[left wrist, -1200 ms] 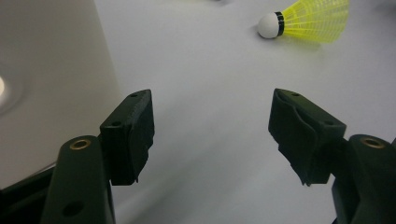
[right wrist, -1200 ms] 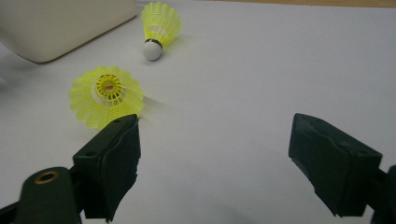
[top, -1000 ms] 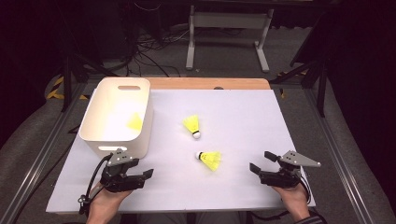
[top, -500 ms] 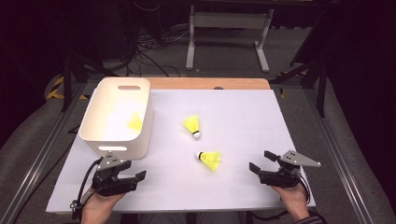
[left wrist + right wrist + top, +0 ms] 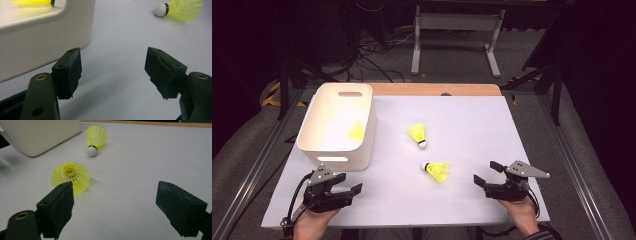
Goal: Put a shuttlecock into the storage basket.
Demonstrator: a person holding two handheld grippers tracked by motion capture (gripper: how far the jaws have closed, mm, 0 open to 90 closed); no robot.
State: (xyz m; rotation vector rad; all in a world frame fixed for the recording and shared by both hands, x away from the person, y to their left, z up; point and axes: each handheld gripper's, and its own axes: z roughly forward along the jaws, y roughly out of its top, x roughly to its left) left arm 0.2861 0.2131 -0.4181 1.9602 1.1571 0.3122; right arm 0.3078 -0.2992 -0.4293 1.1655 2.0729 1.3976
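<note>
Two yellow shuttlecocks lie on the white table: the near shuttlecock point(image 5: 437, 170) point(image 5: 71, 178) point(image 5: 178, 10) on its side in the middle front, the far shuttlecock point(image 5: 418, 134) point(image 5: 95, 138) behind it. A third shuttlecock point(image 5: 357, 131) point(image 5: 37, 2) lies inside the white bin point(image 5: 314, 150) at the left. My left gripper point(image 5: 348, 182) point(image 5: 113, 71) is open at the front left, just in front of the bin, holding nothing. My right gripper point(image 5: 486, 173) point(image 5: 115, 207) is open at the front right, a little right of the near shuttlecock, also holding nothing.
The white table point(image 5: 472, 125) ends in a wooden strip point(image 5: 432, 89) at the back. Metal rails point(image 5: 252, 165) run along both sides. A stand point(image 5: 457, 30) and cables lie on the floor beyond.
My left gripper has drawn back toward the front left edge, away from the near shuttlecock. The right gripper and the shuttlecocks have stayed put.
</note>
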